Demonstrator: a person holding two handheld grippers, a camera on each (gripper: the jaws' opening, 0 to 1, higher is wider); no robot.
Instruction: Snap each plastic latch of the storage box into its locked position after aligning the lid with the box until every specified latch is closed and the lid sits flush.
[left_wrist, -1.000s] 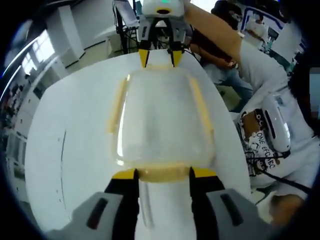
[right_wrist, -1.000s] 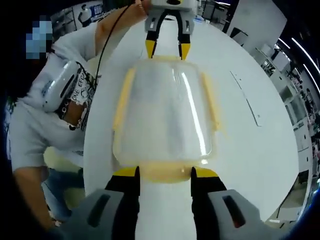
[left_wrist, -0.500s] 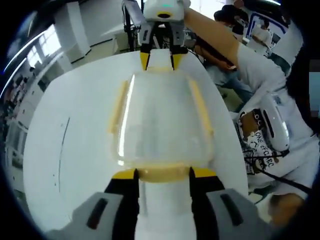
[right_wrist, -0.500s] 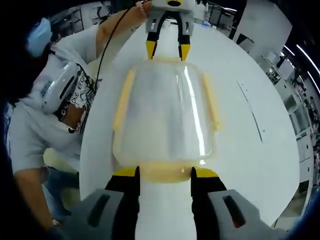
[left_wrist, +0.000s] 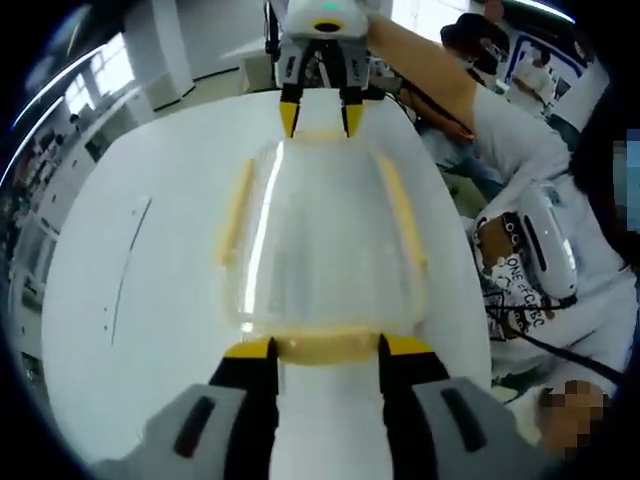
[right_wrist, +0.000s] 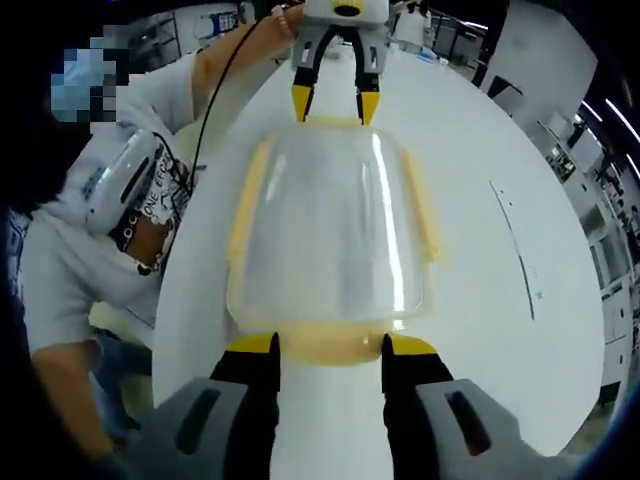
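The clear storage box (left_wrist: 325, 240) with its transparent lid (right_wrist: 333, 235) is sitting in the middle of the white round table (left_wrist: 150, 330), its pale yellow latches running along both long sides and both short ends. The left tongs (left_wrist: 325, 346) are standing spread at the near short end in the left gripper view, their yellow tips bracketing the end latch (left_wrist: 325, 344) without clamping it. At the opposite short end, the right tongs (left_wrist: 320, 112) are likewise held apart, yellow tips on either side of that end latch (right_wrist: 330, 346). A person in a white printed shirt (left_wrist: 560, 300) is leaning beside the table, arms reaching toward both ends of the box.
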